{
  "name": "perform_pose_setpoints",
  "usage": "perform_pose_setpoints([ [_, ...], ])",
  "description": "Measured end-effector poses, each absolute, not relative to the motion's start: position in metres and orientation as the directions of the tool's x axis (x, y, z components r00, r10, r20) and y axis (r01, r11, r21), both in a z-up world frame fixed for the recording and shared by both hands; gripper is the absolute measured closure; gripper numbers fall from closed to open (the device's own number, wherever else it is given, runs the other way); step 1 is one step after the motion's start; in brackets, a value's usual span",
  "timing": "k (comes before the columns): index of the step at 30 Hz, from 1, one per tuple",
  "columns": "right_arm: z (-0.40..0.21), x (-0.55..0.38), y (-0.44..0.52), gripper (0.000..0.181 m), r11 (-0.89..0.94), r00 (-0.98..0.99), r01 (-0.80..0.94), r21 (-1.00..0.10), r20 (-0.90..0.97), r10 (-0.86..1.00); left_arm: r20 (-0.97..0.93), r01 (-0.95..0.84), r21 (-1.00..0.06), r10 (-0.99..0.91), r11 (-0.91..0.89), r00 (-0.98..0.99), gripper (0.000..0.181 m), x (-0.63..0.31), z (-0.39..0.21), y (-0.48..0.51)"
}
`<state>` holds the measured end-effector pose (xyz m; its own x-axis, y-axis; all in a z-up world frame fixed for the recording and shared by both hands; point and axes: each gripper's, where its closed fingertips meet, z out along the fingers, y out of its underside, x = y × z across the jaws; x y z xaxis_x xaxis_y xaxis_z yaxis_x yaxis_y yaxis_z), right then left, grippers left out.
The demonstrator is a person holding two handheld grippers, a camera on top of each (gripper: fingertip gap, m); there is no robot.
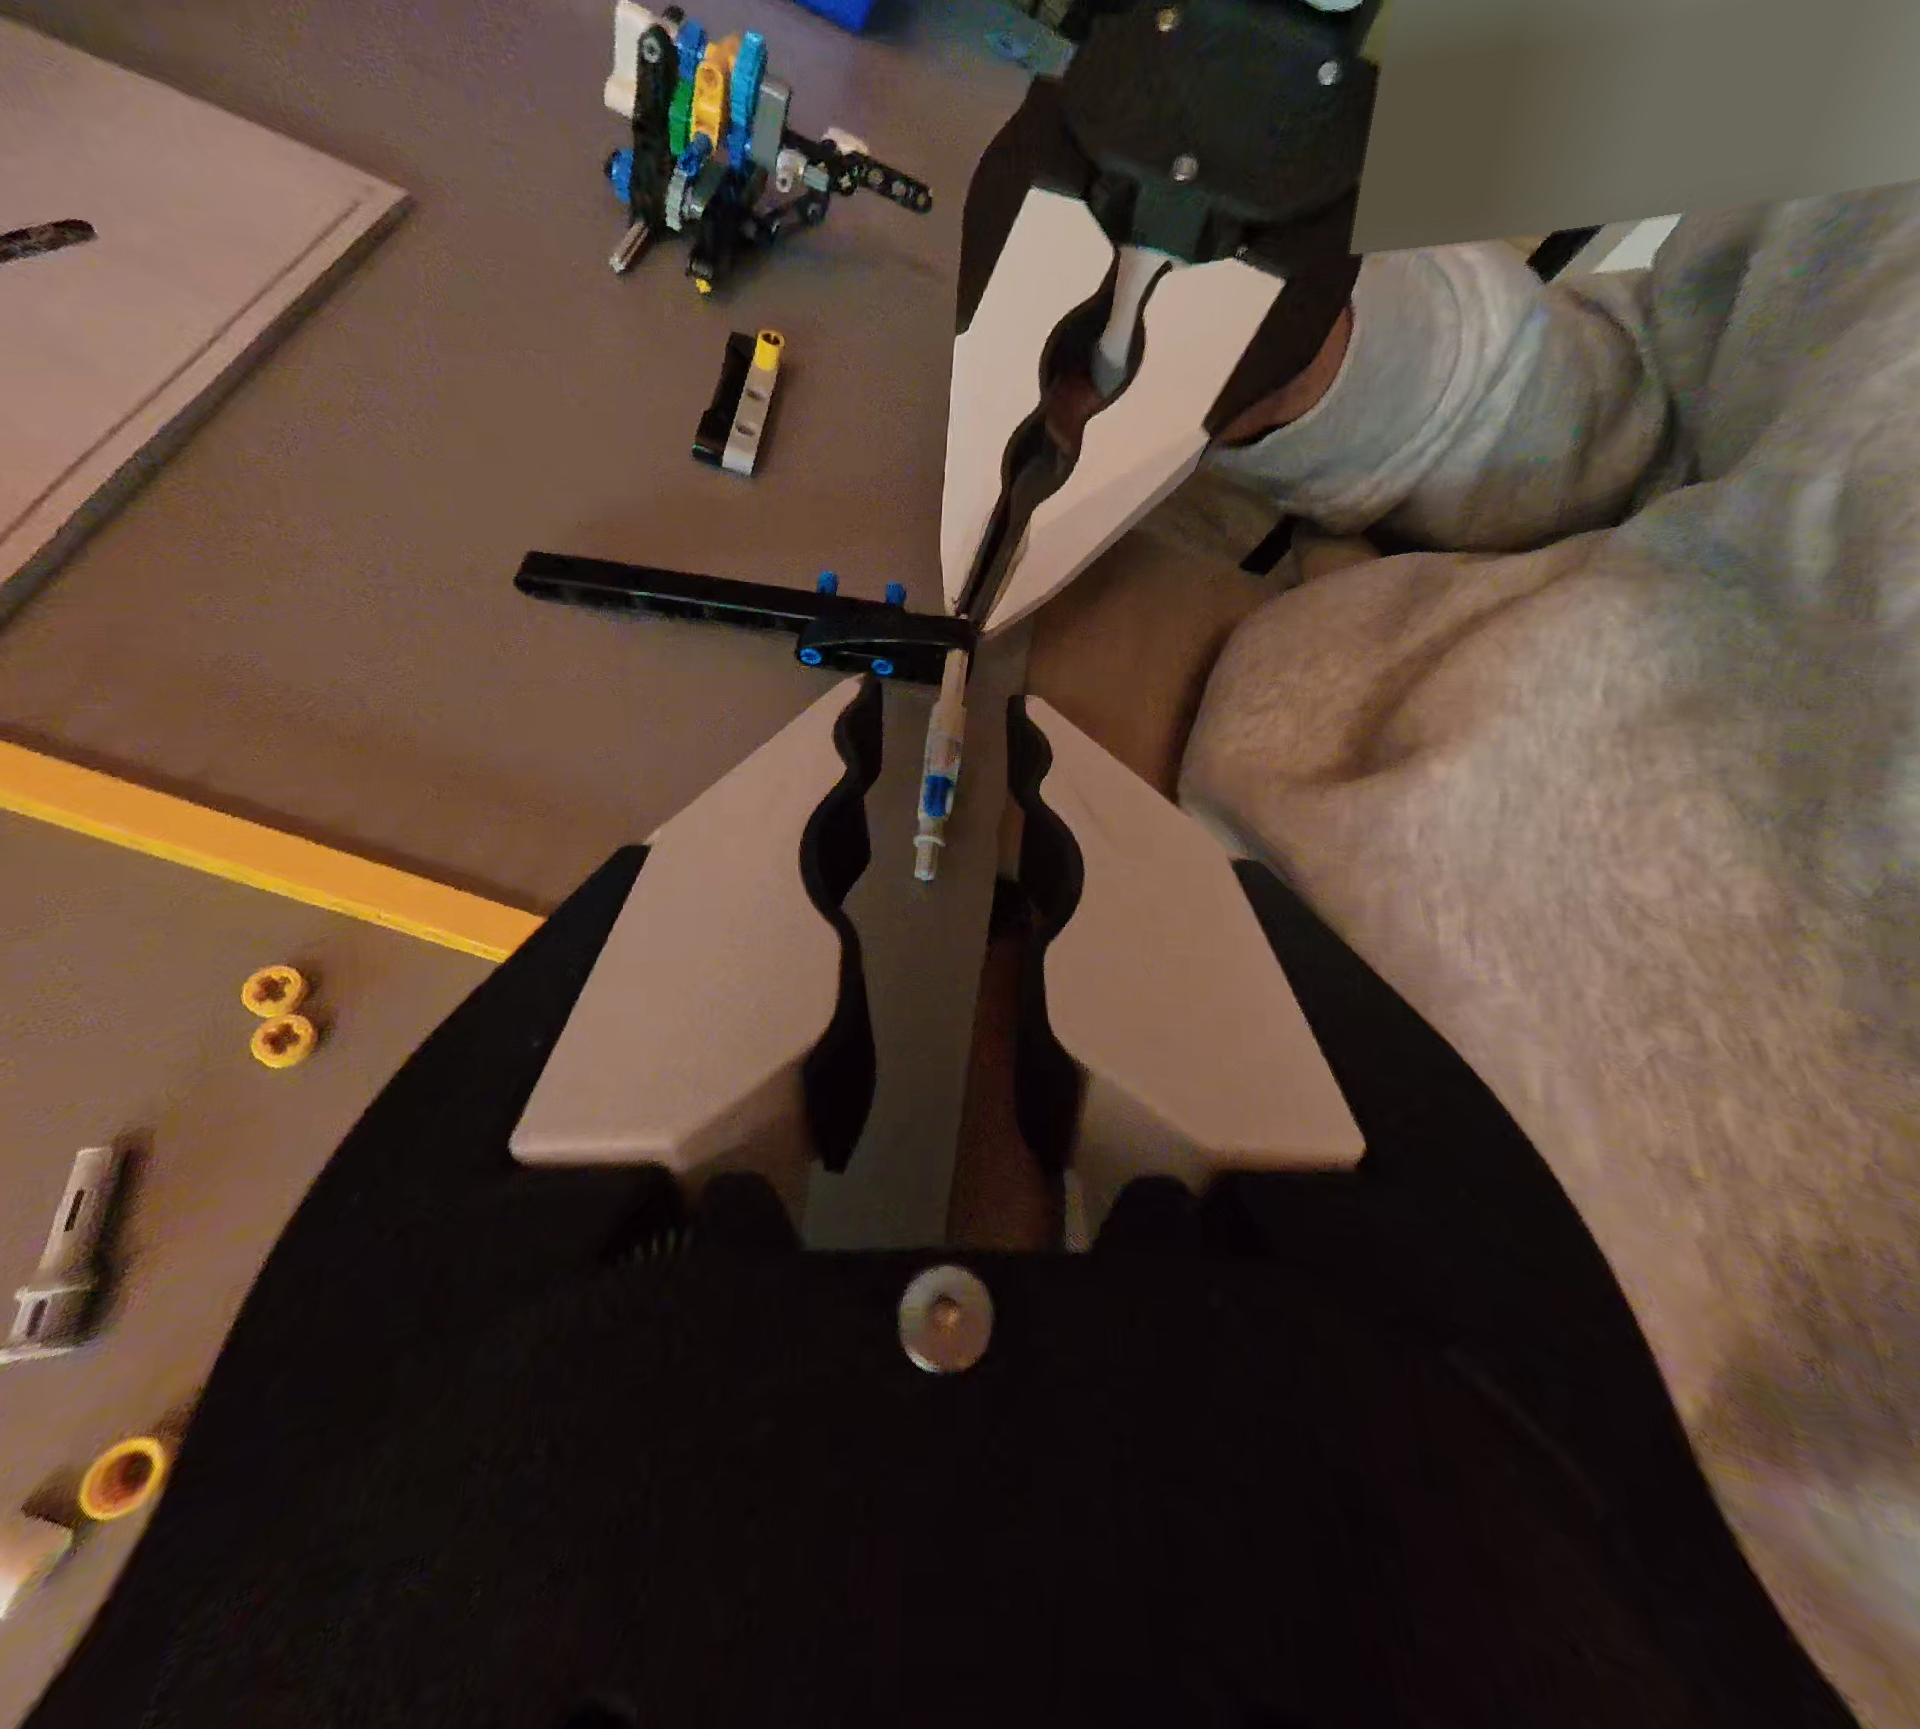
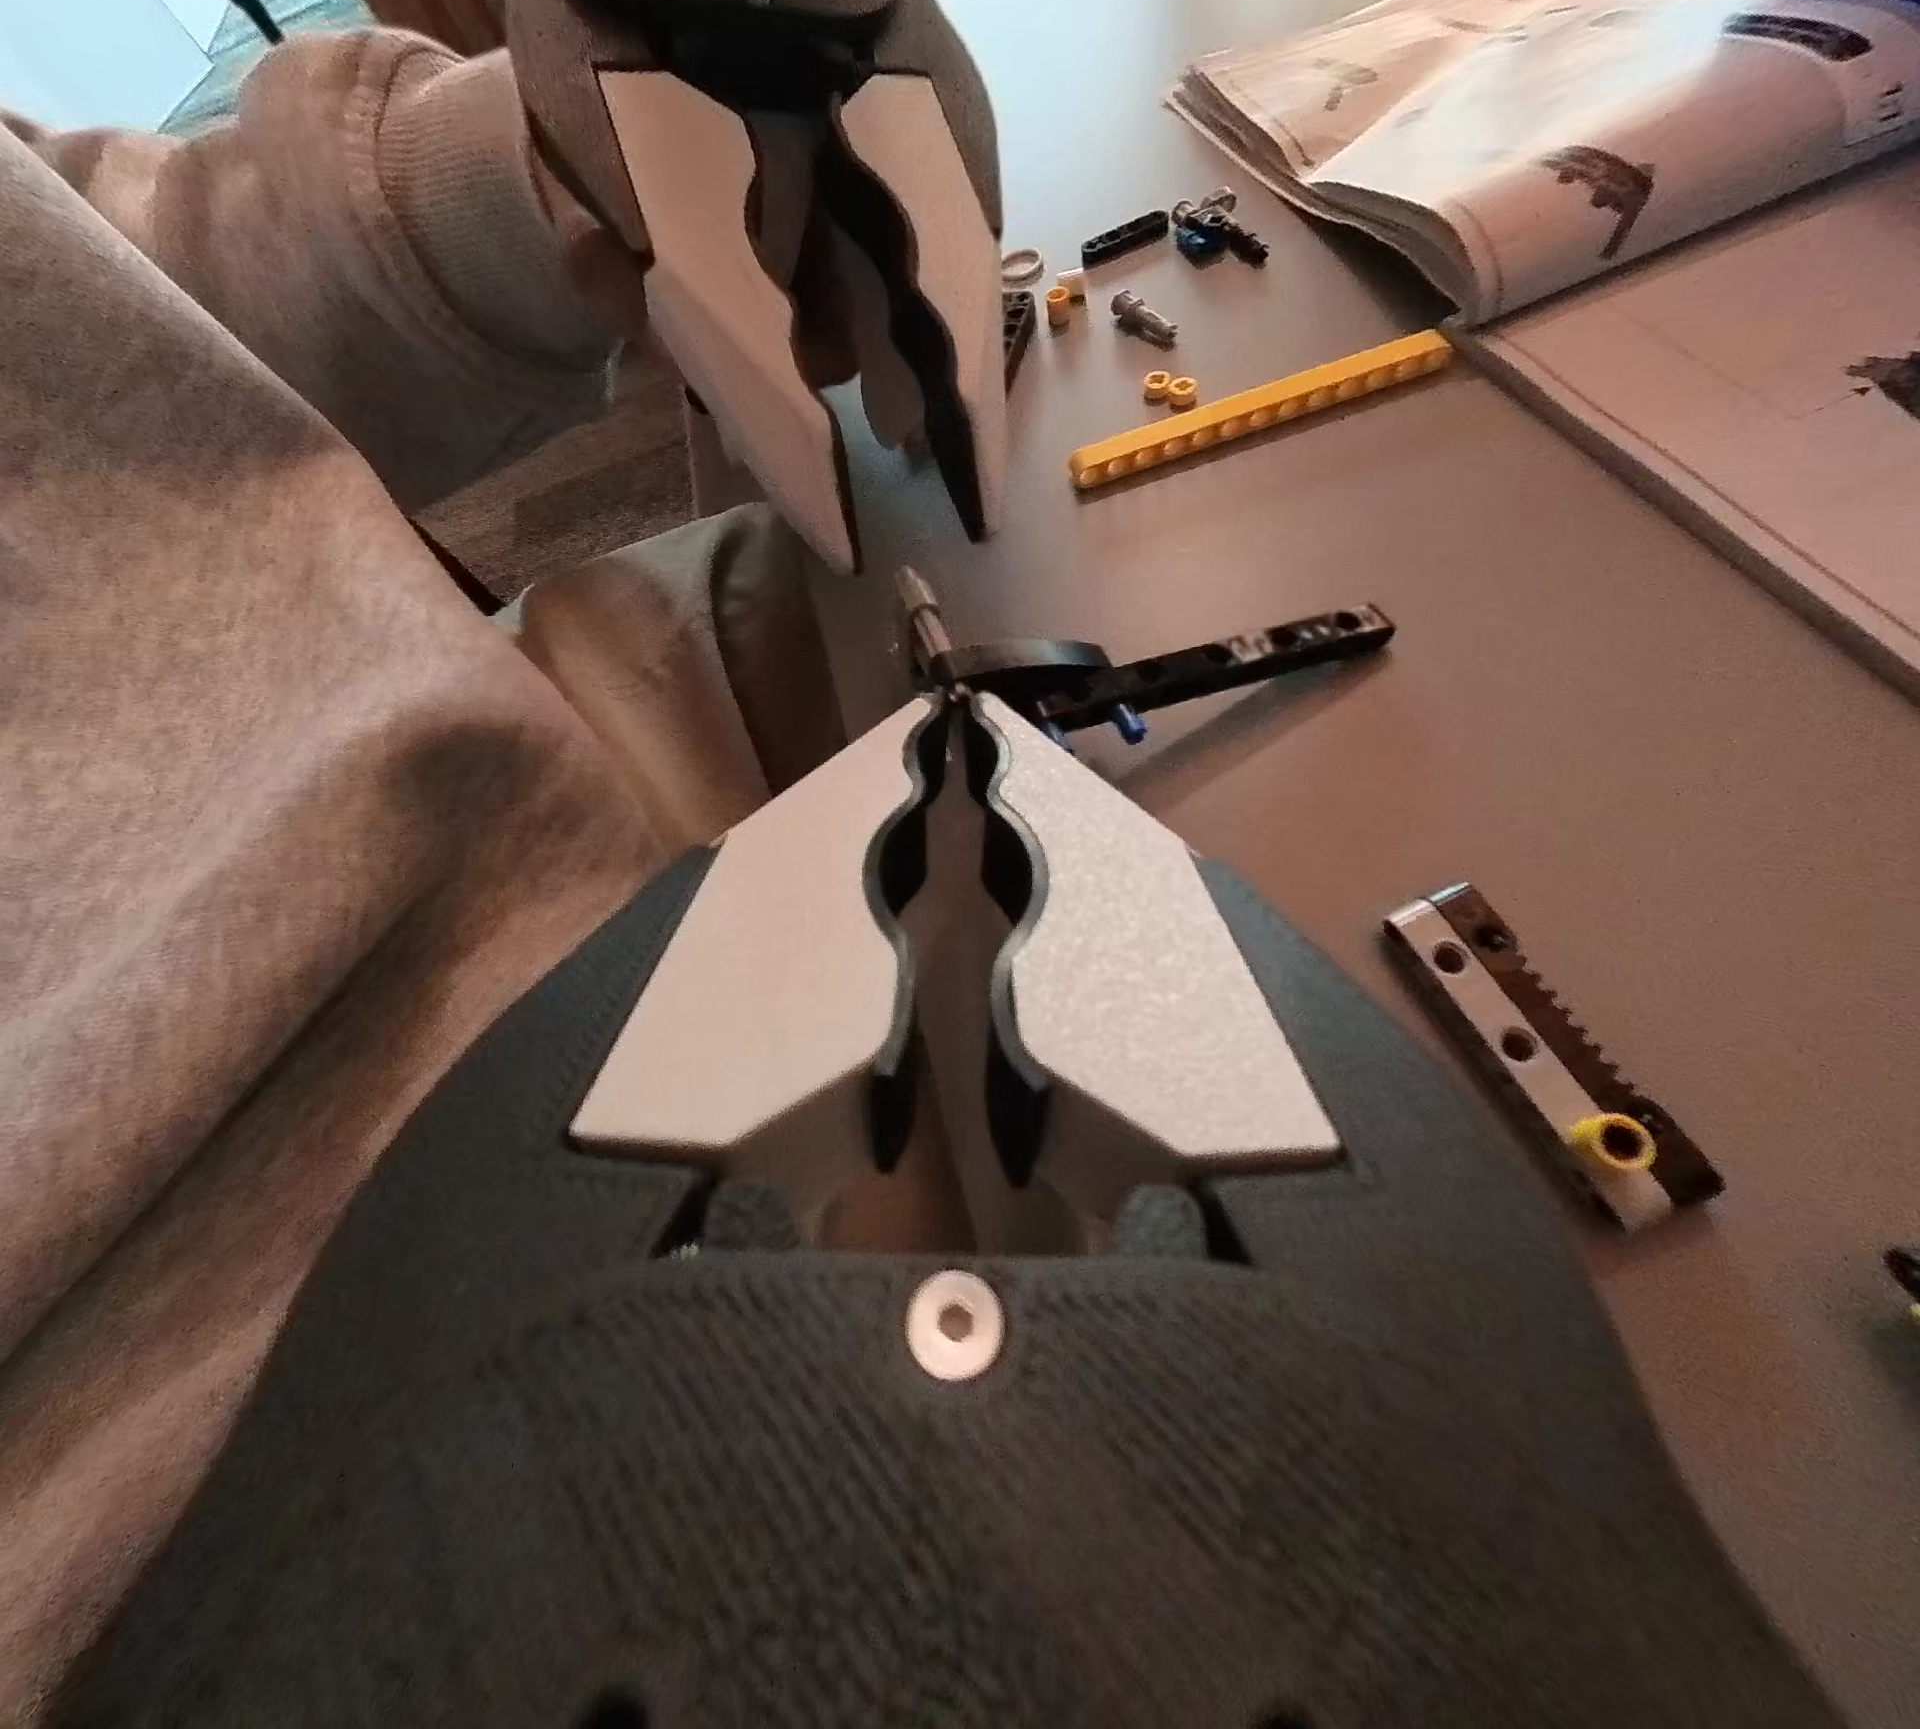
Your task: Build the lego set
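Observation:
A long black beam (image 1: 665, 590) with a short black piece and blue pins (image 1: 883, 645) on its end is held above the table. My right gripper (image 1: 971, 614) comes from the top and is shut on that end; it also shows in the right wrist view (image 2: 951, 708). A thin white and blue axle pin (image 1: 940, 765) sticks out of the held end towards my left gripper (image 1: 943, 692). The left gripper is open, its fingers on either side of the pin, apart from it. In the right wrist view the left gripper (image 2: 909, 541) hangs open just beyond the axle (image 2: 920, 609).
A partial multicoloured build (image 1: 717, 131) stands farther back. A black and grey rack piece with a yellow pin (image 2: 1548, 1056) lies on the table. A long yellow beam (image 2: 1257, 406), two yellow bushes (image 1: 278, 1014), small loose parts (image 2: 1143, 313) and an open booklet (image 2: 1558, 121) lie around. A grey sleeve (image 1: 1558, 848) is at the right. The grippers are tip to tip, or close to it. It is some 15 cm from my right tips to the partial multicoloured build (image 1: 717, 131).

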<state>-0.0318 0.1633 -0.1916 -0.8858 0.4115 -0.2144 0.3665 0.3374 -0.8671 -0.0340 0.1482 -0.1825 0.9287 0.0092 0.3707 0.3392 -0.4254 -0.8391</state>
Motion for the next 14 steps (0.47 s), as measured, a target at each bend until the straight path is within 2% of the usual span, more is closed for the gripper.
perform_pose_setpoints([
  [3,-0.189,-0.030,0.162,0.177,0.339,-0.892,0.353,-0.872,-0.204,0.404,0.354,0.325,-0.823,0.027,-0.466,0.935,0.160,-0.031,-0.192,0.148],
  [5,-0.186,-0.029,0.163,0.169,0.331,-0.894,0.348,-0.877,-0.204,0.400,0.366,0.336,-0.810,0.034,-0.481,0.930,0.159,-0.031,-0.196,0.147],
  [14,-0.175,-0.033,0.185,0.162,0.233,-0.859,0.421,-0.877,-0.303,0.413,0.378,0.351,-0.829,0.027,-0.436,0.925,0.159,-0.026,-0.191,0.146],
])
